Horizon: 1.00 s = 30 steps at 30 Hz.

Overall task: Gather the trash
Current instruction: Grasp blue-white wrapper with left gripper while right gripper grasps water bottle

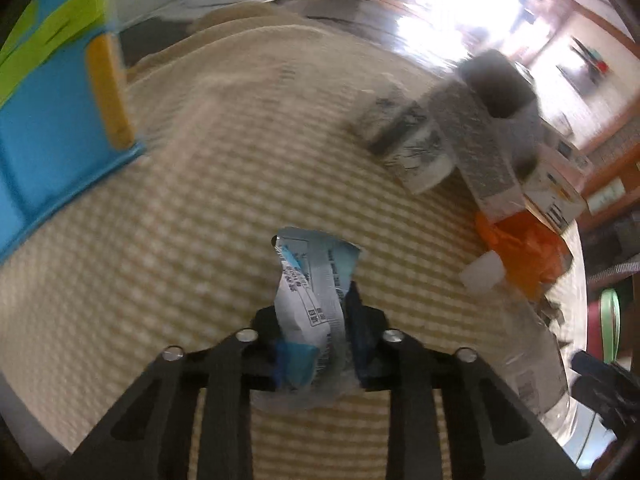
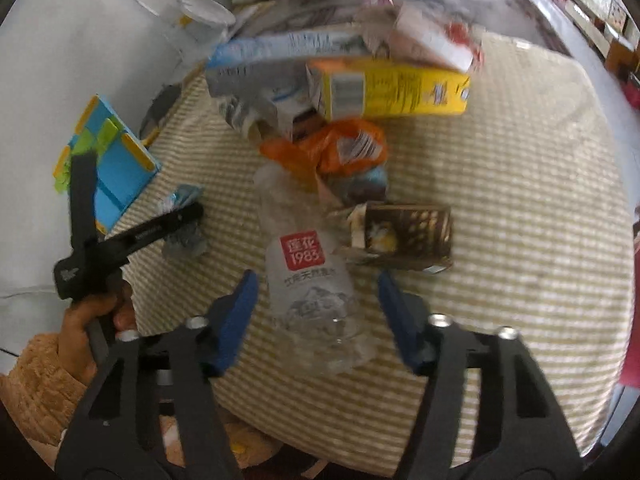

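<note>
Left wrist view: the left gripper (image 1: 316,332) has its jaws closed on a crumpled blue-and-white wrapper (image 1: 310,280), which stands up from between the blue pads above a checked beige cloth (image 1: 224,184) covering the desk. Far right of it lie an orange bag (image 1: 524,248) with a white cap (image 1: 482,272) beside it, and blurred grey cartons (image 1: 420,140) beyond; a blue-and-green box (image 1: 52,120) stands at far left. Right wrist view: the right gripper (image 2: 316,312) is held over a clear bottle (image 2: 308,276) with a red label, lying on the cloth with its base toward the camera; the jaws flank it, and a gap shows on each side, so the pads do not press it. At near left a hand (image 2: 86,332) in an orange sleeve (image 2: 36,384) holds the left gripper. To the right of the bottle lies a brown box (image 2: 404,236). Beyond the bottle come the orange bag (image 2: 332,148), then a yellow carton (image 2: 396,88) and a blue-and-white carton (image 2: 272,64).
</note>
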### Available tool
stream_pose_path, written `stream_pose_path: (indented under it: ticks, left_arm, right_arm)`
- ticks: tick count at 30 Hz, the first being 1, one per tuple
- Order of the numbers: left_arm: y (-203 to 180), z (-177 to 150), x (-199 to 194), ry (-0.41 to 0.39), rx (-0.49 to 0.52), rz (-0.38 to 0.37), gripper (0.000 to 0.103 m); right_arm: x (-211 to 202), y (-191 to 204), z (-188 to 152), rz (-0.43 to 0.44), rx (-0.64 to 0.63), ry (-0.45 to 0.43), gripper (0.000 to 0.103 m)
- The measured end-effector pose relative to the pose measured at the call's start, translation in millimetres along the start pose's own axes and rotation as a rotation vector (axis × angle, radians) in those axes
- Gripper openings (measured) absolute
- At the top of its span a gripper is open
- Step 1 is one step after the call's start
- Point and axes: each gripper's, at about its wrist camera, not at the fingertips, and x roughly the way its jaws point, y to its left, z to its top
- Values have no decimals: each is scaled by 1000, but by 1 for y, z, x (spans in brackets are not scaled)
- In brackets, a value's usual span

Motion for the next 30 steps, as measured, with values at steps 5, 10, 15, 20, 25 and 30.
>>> stream_pose_path:
  ticks: [5,10,15,20,25,30]
  left_arm:
    - [-10,10,-5,-19,83,-29,17]
    - [-8,25,4,-5,97,-46,23]
    - [4,24,8,-2,111,-51,33]
    - [4,21,13,0,151,-36,54]
    - [1,18,17,11,180,-43,54]
    - [-4,13,13,11,203,-36,21]
  right_arm:
    - [15,7,1,6,38,29,37]
    - [31,15,3,-1,40,67,61]
    - [55,27,8,-36,23,101,83]
    - [76,34,6,-75,-13,156,89]
    - [83,43,4,-92,-52,153,94]
    - [71,38,4,-54,-17,99,55]
